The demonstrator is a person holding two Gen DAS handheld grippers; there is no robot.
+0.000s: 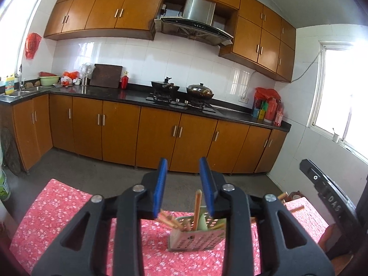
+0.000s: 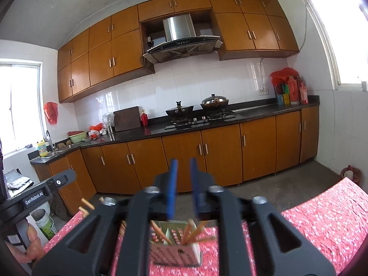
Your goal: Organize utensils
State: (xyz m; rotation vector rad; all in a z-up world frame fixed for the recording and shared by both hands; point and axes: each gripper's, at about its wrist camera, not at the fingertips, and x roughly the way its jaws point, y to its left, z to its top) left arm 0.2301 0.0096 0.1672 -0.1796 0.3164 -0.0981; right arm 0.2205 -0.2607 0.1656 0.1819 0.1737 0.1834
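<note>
**Both grippers hang part-open over the utensil holder**

Nearest to me, in the left wrist view, the left gripper has its blue pads apart with nothing between them. Just below and beyond them stands the perforated metal utensil holder on the pink floral tablecloth. Wooden chopsticks stick up out of it, one nearly upright, others leaning out to the left and right. A pale green utensil sits among them; I cannot tell what it is.

In the right wrist view, the right gripper also has its pads apart, the gap narrower, and grips nothing. The same holder shows under its fingertips, a little blurred, with chopsticks fanning out of the top. At the left edge of this view I see the other gripper's black body and part of a hand around its handle.

Past the table lies bare grey floor, then a run of orange-brown base cabinets under a dark countertop. On the counter, a stove carries two lidded woks; a dark cutting board leans against the white tiles to the left, and red bottles stand at the right end. Above hang wall cabinets and a steel range hood.
</note>
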